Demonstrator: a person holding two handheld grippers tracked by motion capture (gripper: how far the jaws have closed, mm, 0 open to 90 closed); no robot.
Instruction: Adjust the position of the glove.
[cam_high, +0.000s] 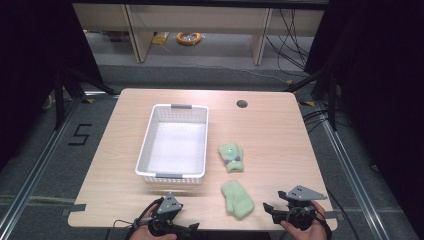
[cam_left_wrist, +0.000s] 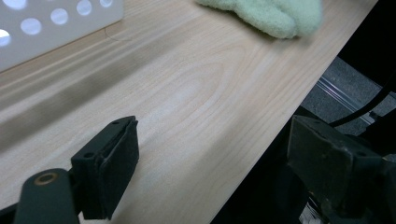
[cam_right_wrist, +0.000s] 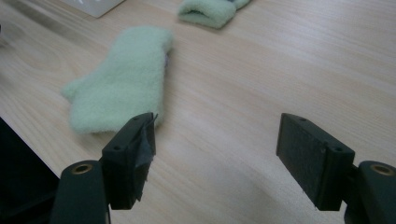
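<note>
Both grippers wait at the worktop's near edge; no grasp begun, as I judge it.
The right gripper (cam_right_wrist: 217, 154), jaws spread and empty, faces the fluffy pale-green mitten (cam_high: 237, 199) near that edge; next it must straddle it; the left gripper (cam_left_wrist: 210, 170) stands spread too; the white perforated plastic basket (cam_high: 145, 150) sits mid-worktop.
</note>
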